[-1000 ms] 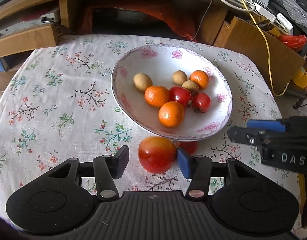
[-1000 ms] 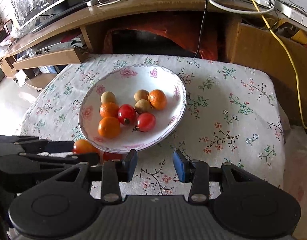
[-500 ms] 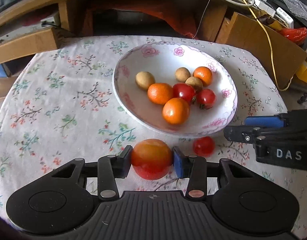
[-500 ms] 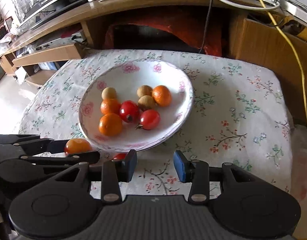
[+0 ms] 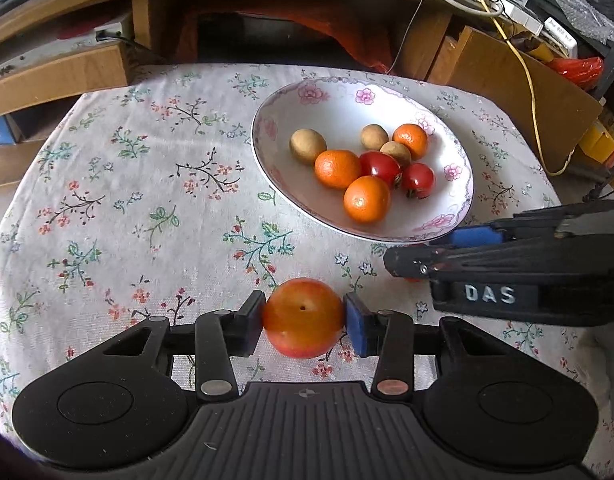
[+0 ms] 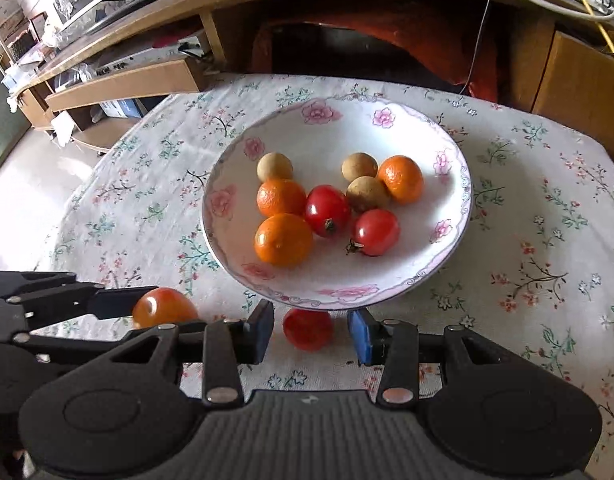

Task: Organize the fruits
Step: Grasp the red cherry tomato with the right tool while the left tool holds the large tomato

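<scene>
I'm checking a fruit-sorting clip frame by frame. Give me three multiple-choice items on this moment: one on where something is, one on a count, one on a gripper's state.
1. Where is the small tomato that lies outside the bowl?
A. on the cloth between the right gripper's fingers
B. inside the bowl
C. on the wooden shelf

2. How many oranges lie in the bowl?
A. one
B. three
C. five

3. What is the left gripper doing?
A. open over bare cloth
B. shut on nothing
C. shut on a large red-orange fruit

Key: 1 A, the small tomato sits on the tablecloth between the open fingers of the right gripper, just before the bowl. 2 B, three oranges show among the tomatoes and brown fruits. 3 C, the pads of the left gripper press both sides of the large fruit.
</scene>
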`<state>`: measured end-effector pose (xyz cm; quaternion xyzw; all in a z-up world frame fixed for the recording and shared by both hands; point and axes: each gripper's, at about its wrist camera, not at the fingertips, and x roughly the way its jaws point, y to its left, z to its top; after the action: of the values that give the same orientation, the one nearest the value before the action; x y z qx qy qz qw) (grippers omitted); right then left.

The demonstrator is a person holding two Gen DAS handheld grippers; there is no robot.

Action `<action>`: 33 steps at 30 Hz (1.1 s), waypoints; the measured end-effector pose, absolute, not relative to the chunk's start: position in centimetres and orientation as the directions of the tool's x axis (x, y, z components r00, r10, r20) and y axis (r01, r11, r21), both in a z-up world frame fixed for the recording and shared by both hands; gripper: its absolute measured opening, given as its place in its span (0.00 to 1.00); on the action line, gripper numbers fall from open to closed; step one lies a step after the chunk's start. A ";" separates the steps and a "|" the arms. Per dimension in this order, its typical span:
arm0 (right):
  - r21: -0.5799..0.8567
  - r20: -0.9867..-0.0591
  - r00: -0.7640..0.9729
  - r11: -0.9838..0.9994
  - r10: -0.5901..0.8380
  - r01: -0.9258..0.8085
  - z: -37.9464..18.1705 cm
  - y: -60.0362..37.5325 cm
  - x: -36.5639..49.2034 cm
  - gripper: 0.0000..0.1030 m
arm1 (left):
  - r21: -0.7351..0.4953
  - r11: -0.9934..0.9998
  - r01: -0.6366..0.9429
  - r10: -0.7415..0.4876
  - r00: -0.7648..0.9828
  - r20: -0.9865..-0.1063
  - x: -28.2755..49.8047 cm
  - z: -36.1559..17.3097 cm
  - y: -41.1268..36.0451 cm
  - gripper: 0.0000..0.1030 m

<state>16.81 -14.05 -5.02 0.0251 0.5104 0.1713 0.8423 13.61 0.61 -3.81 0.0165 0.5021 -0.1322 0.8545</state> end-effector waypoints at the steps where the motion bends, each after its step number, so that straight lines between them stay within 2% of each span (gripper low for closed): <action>1: 0.216 -0.855 0.414 0.941 0.311 -0.262 -5.3 -14.0 17.0 0.32 | -0.099 0.965 0.244 -0.205 0.457 -0.865 13.6 -4.0 0.6 0.49; 2: 0.215 -0.857 0.413 0.942 0.309 -0.259 -5.4 -14.0 17.1 0.29 | -0.093 0.965 0.246 -0.200 0.454 -0.868 13.6 -4.1 0.5 0.49; 7: 0.191 -0.854 0.423 0.939 0.303 -0.287 -5.3 -13.9 16.6 0.28 | -0.058 0.964 0.258 -0.175 0.457 -0.872 13.6 -4.5 -0.1 0.50; 14: 0.153 -0.856 0.432 0.938 0.284 -0.312 -4.1 -14.8 14.2 0.28 | -0.069 0.950 0.303 -0.204 0.440 -0.875 13.2 -4.6 -1.3 0.48; 20: 0.123 -0.861 0.441 0.945 0.254 -0.303 -2.7 -16.6 10.9 0.28 | -0.096 0.947 0.307 -0.232 0.443 -0.866 11.7 -3.8 -1.2 0.43; 23: 0.110 -0.863 0.440 0.943 0.247 -0.315 -2.2 -17.1 9.7 0.28 | -0.101 0.949 0.297 -0.234 0.456 -0.859 11.4 -3.2 -0.6 0.45; 27: 0.126 -0.861 0.436 0.940 0.262 -0.317 -1.8 -17.8 8.9 0.28 | -0.110 0.957 0.267 -0.231 0.479 -0.847 12.3 -3.1 -0.9 0.61; 30: 0.150 -0.856 0.434 0.938 0.281 -0.312 -1.8 -18.2 9.1 0.28 | -0.100 0.959 0.264 -0.222 0.487 -0.845 13.4 -3.5 -2.0 0.67; 33: 0.166 -0.852 0.434 0.938 0.292 -0.303 -1.9 -18.5 9.7 0.28 | -0.079 0.961 0.264 -0.201 0.476 -0.856 14.2 -4.3 -2.9 0.67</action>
<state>9.72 -18.46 -1.89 -0.0059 0.5019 0.1757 0.8469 14.17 -2.88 -4.35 0.0321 0.4935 -0.1355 0.8585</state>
